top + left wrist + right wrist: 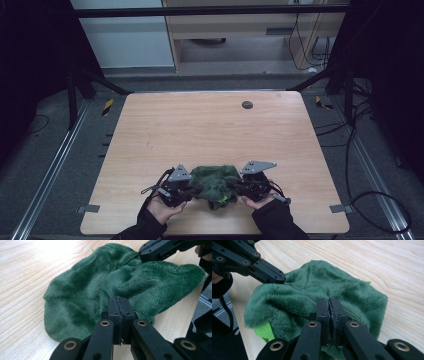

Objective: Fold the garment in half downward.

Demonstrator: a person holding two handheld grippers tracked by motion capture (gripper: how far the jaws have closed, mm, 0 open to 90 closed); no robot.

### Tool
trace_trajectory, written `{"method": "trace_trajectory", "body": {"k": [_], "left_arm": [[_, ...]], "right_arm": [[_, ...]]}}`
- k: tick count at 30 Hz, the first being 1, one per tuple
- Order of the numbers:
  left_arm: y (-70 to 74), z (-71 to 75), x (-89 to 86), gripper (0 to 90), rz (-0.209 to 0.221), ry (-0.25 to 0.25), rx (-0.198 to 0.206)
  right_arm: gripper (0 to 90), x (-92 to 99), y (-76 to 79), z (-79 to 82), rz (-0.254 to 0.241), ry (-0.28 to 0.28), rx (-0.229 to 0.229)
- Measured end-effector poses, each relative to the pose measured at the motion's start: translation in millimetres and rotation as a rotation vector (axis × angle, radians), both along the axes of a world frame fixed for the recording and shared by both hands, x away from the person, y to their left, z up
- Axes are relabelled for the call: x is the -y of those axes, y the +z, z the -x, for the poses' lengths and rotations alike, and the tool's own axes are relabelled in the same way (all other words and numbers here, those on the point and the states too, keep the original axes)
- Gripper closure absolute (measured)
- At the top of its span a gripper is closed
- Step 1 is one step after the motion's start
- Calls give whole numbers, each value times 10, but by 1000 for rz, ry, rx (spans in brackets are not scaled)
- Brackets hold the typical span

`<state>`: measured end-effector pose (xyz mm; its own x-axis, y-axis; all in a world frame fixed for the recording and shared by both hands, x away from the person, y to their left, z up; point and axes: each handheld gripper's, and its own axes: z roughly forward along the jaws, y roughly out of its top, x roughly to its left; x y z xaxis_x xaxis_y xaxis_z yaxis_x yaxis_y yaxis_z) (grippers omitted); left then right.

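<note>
Cloth pinched from both sides
We hold the green cloth point(216, 184) bunched at the worktop's point(210, 130) near edge, left claw point(119, 305) and right claw point(329, 307) each clamped tight on its fabric

Both forearms are reaching in side by side at the near edge of the table point(150, 125). The left gripper point(192, 190) is pointing right, the right gripper point(234, 188) left, tips facing each other, each with jaws pressing together on green cloth point(215, 181).
</note>
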<state>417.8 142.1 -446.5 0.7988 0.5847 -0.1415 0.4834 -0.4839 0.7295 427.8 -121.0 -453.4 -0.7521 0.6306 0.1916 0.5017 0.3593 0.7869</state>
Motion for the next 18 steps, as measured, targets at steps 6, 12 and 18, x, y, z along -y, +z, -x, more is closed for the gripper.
{"method": "trace_trajectory", "body": {"k": [6,12,18], "left_arm": [[-34,68,0,892,-6,-14,-15],[-89,112,32,891,-22,-29,-32],[-124,113,39,890,-44,-29,-44]], "right_arm": [[867,-10,-32,66,7,13,-11],[856,5,-63,155,16,25,-20],[866,27,-91,176,20,19,-19]]}}
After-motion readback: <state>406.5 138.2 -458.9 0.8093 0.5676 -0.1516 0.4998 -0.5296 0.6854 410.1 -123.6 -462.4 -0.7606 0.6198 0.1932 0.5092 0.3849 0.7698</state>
